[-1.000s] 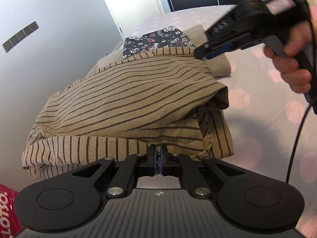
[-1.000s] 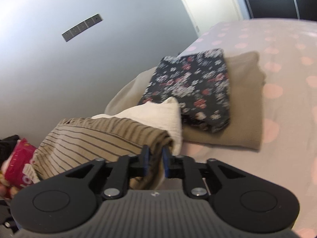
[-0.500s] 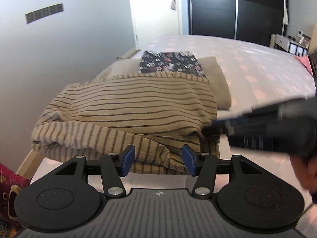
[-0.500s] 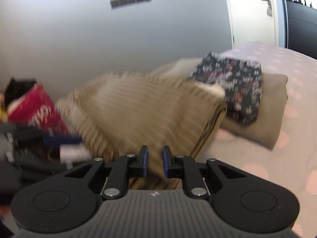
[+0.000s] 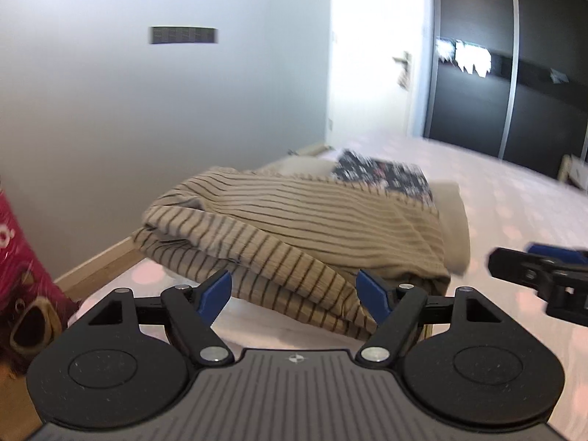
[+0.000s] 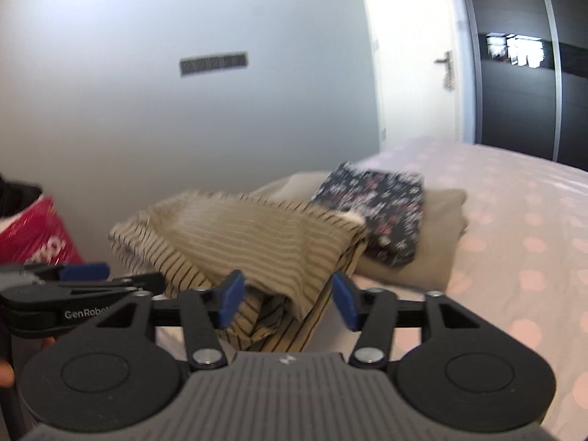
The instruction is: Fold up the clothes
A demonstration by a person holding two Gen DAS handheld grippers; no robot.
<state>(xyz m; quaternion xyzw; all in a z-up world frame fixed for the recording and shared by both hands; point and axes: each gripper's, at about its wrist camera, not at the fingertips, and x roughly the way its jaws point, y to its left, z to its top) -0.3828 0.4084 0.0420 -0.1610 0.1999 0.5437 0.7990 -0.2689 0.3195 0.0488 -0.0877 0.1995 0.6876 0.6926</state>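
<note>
Striped garment [image 5: 308, 228] near bed edge [image 5: 99, 261]

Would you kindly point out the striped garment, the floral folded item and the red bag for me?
striped garment [image 5: 312, 220], left wrist view, on its folded top layer.
floral folded item [image 6: 378, 205], right wrist view, on its upper face.
red bag [image 6: 33, 231], right wrist view, on its side.

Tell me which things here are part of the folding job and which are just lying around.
Part of the job:
striped garment
floral garment, folded
beige garment, folded under the floral one
left gripper, open
right gripper, open

Just lying about:
red bag
bed
door
wardrobe
</note>
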